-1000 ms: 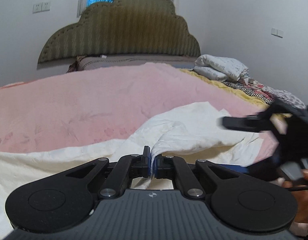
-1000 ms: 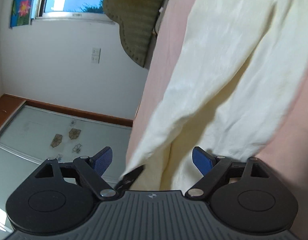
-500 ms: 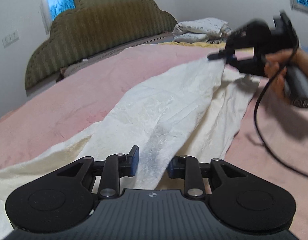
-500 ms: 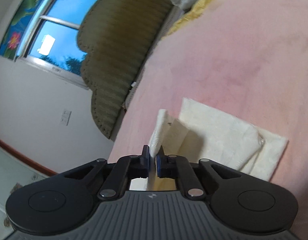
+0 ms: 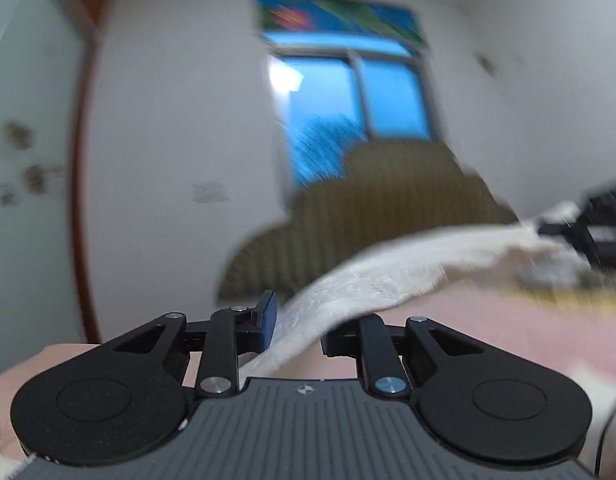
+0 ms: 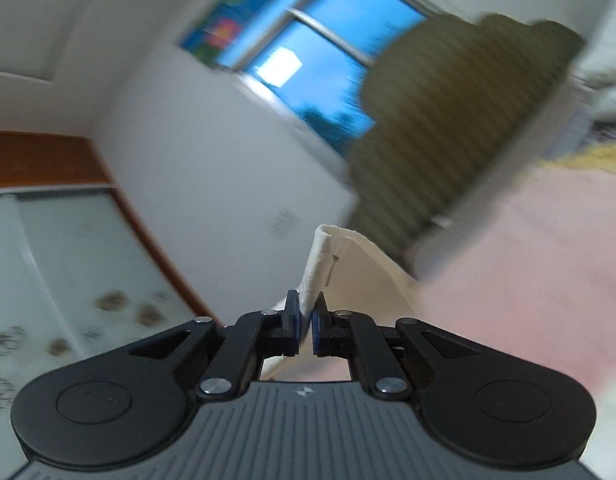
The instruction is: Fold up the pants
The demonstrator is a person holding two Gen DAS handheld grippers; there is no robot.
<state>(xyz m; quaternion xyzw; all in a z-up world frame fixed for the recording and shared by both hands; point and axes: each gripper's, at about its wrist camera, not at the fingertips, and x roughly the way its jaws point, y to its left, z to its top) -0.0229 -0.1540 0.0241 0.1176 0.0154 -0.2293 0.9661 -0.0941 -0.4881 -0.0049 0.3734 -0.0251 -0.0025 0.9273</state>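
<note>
Right gripper [image 6: 304,322]: jaws closed tight on a cream edge of the pants [image 6: 349,276]. The blue pads [image 6: 292,322] pinch the cloth between them, and a hemmed corner stands up just beyond the tips. A short thread or pin hangs at the fold; too small to tell which. More cream cloth drops away to the right of the fingers, toward the pink bedspread [image 6: 527,272].

Left gripper [image 5: 298,326]: jaws part-open and closing, with the pants [image 5: 387,276] running through the gap. Cloth lies against the left blue pad [image 5: 269,320]; the right pad sits apart from it, and the cloth passes over that finger. No firm pinch shows.

From the left wrist, the pants stretch as a raised band from the jaws up and rightward to the right gripper [image 5: 587,232], seen blurred at the frame's right edge, holding the far end. The band hangs clear above the bedspread [image 5: 487,332].

Behind: olive scalloped headboard [image 5: 387,208], window [image 5: 355,96] with blue light, a bright floral panel above it. White wall, wood-trimmed wardrobe [image 6: 60,248] with frosted doors at left. Both views are motion-blurred. A yellow blanket edge [image 6: 587,160] and pale bedding lie at the far side of the bed.
</note>
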